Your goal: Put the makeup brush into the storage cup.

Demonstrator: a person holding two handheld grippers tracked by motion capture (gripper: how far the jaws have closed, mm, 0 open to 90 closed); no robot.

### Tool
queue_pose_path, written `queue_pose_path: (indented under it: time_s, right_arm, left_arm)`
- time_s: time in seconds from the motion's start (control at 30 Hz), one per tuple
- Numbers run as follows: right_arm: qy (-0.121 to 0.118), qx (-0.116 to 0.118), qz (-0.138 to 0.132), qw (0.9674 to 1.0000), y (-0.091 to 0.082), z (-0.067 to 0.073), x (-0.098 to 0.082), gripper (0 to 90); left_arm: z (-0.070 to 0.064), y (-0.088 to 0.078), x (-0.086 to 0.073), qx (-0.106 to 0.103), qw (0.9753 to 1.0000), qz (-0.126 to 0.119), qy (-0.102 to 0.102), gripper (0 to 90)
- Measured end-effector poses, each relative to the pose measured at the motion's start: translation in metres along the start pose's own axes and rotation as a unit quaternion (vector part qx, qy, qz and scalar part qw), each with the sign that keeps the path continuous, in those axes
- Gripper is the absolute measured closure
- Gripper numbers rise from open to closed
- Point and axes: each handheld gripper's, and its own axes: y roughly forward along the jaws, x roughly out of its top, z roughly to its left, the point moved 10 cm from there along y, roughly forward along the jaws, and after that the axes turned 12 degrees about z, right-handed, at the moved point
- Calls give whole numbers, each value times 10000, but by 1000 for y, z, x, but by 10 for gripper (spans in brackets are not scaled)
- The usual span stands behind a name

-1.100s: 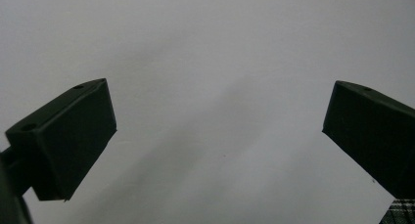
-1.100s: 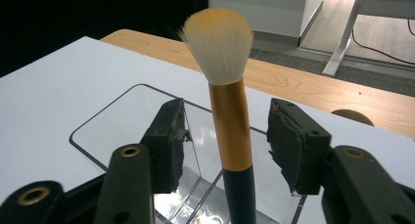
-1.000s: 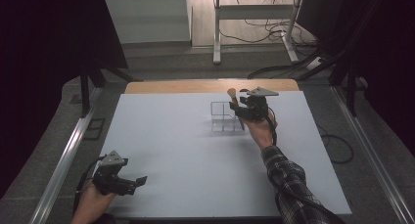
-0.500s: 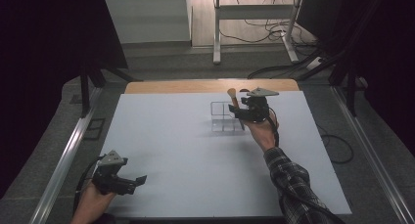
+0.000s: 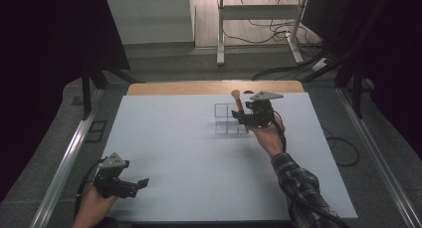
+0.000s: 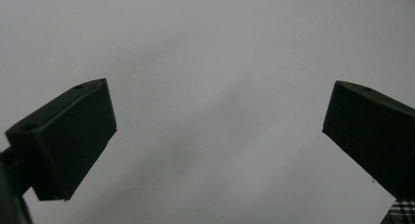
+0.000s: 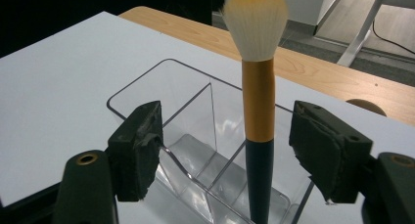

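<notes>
A makeup brush (image 7: 258,111), with white bristles, an orange ferrule and a dark handle, stands upright in a clear divided organizer (image 7: 195,136). In the high view the organizer (image 5: 225,121) sits right of the white table's middle, with the brush (image 5: 237,101) at its right side. My right gripper (image 5: 240,117) is at the organizer. Its jaws have just been opening, and in the right gripper view (image 7: 227,136) they stand apart on either side of the brush handle without touching it. My left gripper (image 5: 142,184) rests open near the table's front left, with bare white table between its jaws (image 6: 218,136).
The white table top (image 5: 174,148) has a wooden strip (image 5: 199,87) along its far edge. Metal rails (image 5: 69,158) run down both sides. Cables (image 5: 343,148) lie on the grey floor at the right, and desk legs (image 5: 219,34) stand beyond the table.
Hardly anything differs: the right gripper stays at the organizer with the brush upright, and the left hand has kept still.
</notes>
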Motion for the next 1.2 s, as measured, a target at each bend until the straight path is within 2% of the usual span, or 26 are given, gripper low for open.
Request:
queue_pose_path:
  time_s: [0.4,0.7,1.2]
  right_arm:
    - [-55,-80,17,10000,-9,4,-1,171]
    - [-91,-151,76,9998,-16,6,-4,133]
    - [-182,-123,169,9996,-23,14,-10,83]
  left_arm:
    - [0,0,0,4,10000,1,2,0]
    - [0,-1,0,2,10000,-14,-9,0]
    - [-1,-1,0,-19,10000,-3,-31,0]
